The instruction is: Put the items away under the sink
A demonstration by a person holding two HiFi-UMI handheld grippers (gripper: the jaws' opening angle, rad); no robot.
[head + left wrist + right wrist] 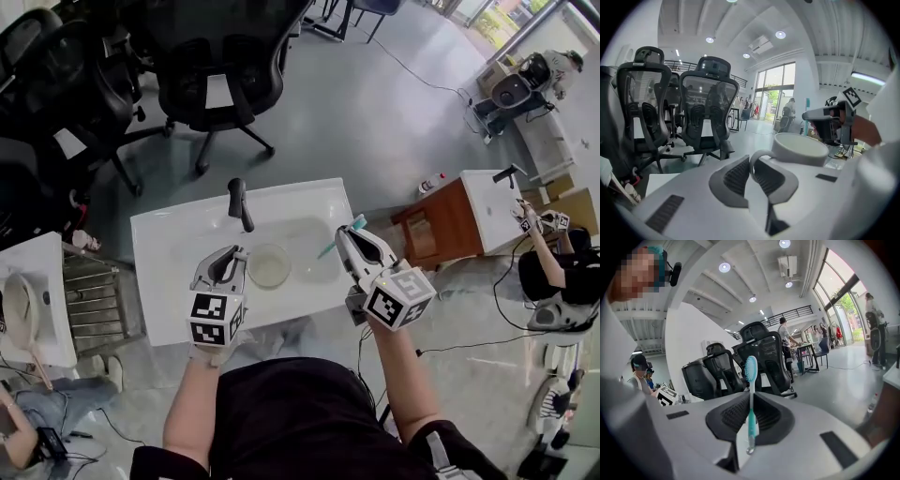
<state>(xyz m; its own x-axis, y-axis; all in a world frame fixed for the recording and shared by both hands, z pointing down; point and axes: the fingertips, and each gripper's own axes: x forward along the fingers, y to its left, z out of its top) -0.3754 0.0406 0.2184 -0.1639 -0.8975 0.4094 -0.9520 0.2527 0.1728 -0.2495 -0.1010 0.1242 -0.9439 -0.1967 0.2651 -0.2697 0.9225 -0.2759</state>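
Closest under the head camera, the person's black top and bare forearms lead out to both tools over a white vanity top (178,246). On the left gripper (232,259) the ribbed grey pads are pinched onto the thin loop handle (754,159) of a white, smooth-walled cup (269,266), which sits level above the basin, just in front of the black faucet (241,204). The right gripper (352,239) is clamped narrowly on a teal and white toothbrush (751,394). The brush is gripped mid-handle with its bristle head beyond the jaw tips, above the basin's right side. Around the sink lies glossy grey floor (375,112), with black mesh office chairs (220,56) beyond it. A wooden cabinet (448,223) with a white top stands to the right.
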